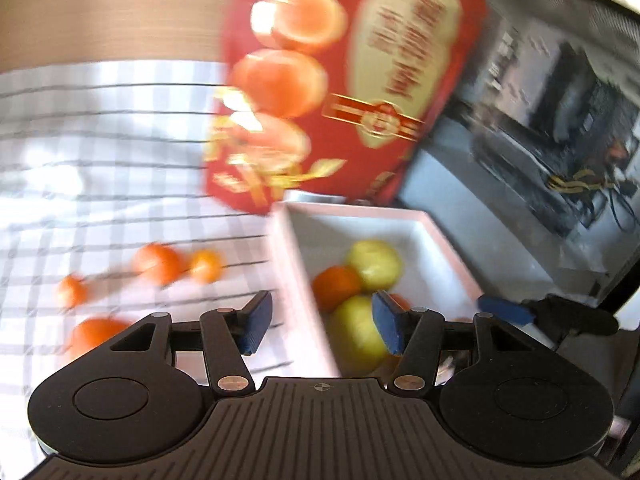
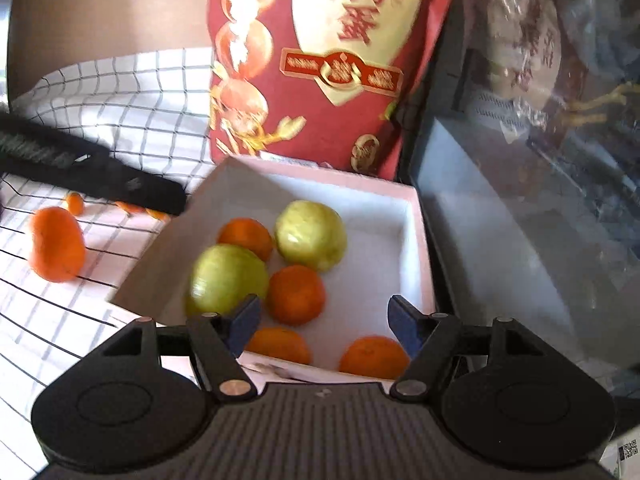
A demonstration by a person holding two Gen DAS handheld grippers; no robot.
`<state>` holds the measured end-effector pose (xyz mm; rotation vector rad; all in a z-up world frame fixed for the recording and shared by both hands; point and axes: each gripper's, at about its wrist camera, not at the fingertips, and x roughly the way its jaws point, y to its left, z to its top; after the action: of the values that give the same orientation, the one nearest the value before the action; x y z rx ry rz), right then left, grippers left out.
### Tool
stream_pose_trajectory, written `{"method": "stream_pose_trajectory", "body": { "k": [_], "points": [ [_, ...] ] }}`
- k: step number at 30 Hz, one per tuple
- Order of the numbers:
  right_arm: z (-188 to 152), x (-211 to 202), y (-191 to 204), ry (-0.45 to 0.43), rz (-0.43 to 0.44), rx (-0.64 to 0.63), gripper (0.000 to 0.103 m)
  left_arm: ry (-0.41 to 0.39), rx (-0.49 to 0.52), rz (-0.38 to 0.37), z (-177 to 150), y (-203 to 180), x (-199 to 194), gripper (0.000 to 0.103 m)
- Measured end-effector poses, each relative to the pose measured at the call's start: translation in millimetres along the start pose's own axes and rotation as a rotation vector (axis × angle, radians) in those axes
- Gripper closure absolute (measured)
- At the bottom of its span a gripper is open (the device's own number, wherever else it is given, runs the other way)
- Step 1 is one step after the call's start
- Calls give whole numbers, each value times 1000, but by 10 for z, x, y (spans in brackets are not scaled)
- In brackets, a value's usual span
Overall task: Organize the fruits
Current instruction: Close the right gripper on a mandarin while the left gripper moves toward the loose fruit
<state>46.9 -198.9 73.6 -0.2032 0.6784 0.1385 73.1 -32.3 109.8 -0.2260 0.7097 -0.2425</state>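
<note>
A white foam box holds two green apples and several oranges. My right gripper is open and empty, just above the box's near side. In the left wrist view the box lies right of centre with apples and an orange inside. My left gripper is open and empty over the box's left wall. Several oranges lie loose on the checked cloth to the left; one shows in the right wrist view. The other gripper crosses the left there.
A red gift box printed with oranges stands upright just behind the foam box. A dark glass-fronted cabinet rises to the right of the box. The right gripper's blue finger shows at the right in the left wrist view.
</note>
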Motion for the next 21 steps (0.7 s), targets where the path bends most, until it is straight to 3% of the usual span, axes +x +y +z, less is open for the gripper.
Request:
{"method": "stream_pose_trajectory", "body": {
  "k": [5,10,14,21],
  "points": [
    [171,-112,330,-60,2,-42,30,8,-129,96,-209,511,-303,43],
    [342,-140,684,-24,89,-67,25,-32,-262,220,-394,994,-615,43],
    [446,-106,936,34,174,-57,23,-43,-315,244,-571,1271,-812,43],
    [669,160,1295,125,255,16,23,-38,-291,224,-775,1458,-1060,43]
  ]
}}
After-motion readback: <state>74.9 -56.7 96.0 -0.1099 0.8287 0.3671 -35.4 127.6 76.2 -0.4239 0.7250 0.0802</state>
